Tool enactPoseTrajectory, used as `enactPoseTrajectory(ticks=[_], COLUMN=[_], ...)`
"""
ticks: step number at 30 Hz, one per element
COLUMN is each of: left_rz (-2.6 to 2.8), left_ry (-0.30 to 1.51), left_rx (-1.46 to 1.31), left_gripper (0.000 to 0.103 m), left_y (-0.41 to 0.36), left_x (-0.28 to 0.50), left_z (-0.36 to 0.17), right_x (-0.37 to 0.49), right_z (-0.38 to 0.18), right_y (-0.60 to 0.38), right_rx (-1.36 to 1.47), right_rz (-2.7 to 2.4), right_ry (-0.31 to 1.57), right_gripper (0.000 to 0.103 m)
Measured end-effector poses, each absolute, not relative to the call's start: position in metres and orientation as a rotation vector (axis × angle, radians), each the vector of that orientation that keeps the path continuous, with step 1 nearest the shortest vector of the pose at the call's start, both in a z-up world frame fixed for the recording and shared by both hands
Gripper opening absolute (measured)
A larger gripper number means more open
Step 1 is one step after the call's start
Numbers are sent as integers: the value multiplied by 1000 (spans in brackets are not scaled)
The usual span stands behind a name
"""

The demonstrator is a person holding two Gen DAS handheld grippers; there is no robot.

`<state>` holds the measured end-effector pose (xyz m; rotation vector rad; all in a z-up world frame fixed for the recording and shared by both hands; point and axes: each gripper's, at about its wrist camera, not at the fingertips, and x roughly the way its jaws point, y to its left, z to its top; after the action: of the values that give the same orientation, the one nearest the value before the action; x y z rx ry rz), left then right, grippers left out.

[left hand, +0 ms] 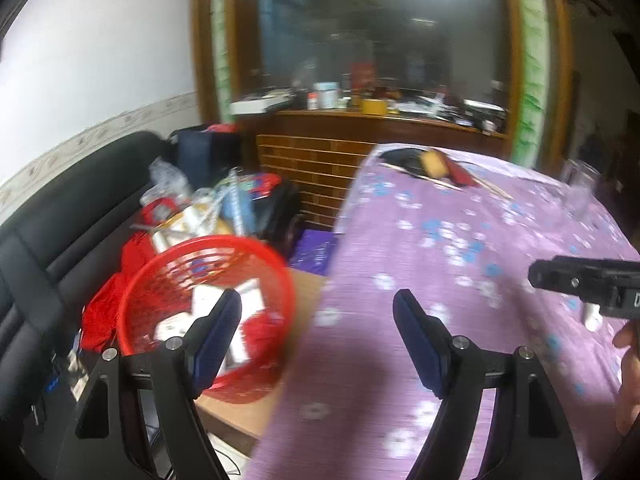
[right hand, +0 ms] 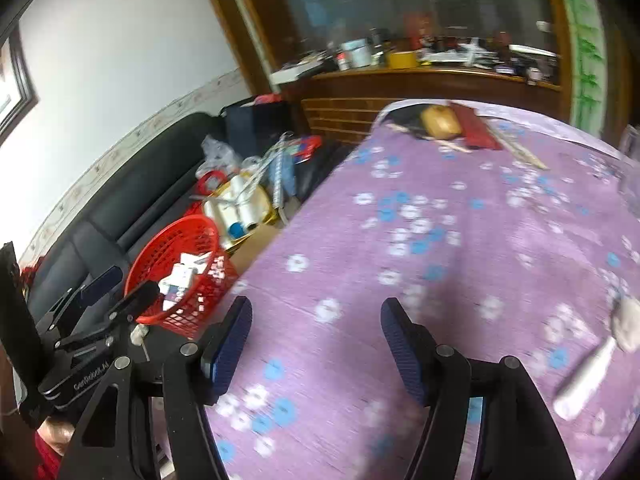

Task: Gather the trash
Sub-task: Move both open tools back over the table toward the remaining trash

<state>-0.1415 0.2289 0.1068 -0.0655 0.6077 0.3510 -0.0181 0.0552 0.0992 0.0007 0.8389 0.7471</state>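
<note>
A red mesh trash basket (left hand: pixel 208 312) stands left of the table and holds white paper scraps; it also shows in the right wrist view (right hand: pixel 180 276). My left gripper (left hand: pixel 318 300) is open and empty, hovering over the table's left edge beside the basket. My right gripper (right hand: pixel 316 312) is open and empty above the purple flowered tablecloth (right hand: pixel 460 240). A white crumpled piece with a white stick-like handle (right hand: pixel 596 368) lies on the cloth to the right of the right gripper. The left gripper's body (right hand: pixel 92 320) shows at the left of the right wrist view.
A black sofa (left hand: pixel 60 220) at the left carries a pile of bags and clutter (right hand: pixel 244 196). A yellow block (right hand: pixel 442 122), a red flat item (right hand: pixel 476 126) and sticks lie at the table's far end. A cluttered wooden counter (left hand: pixel 380 116) stands behind.
</note>
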Motion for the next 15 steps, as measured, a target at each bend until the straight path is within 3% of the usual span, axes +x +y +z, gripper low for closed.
enactPoseTrajectory(ticks=[15], left_rz=[186], left_ry=[645], left_rx=[123], left_gripper=[77], left_y=[95], left_x=[-112], left_z=[107], right_x=[-23], right_z=[90], right_y=[-103], right_rx=[179], right_rz=[590], right_ry=[816], right_gripper=[72])
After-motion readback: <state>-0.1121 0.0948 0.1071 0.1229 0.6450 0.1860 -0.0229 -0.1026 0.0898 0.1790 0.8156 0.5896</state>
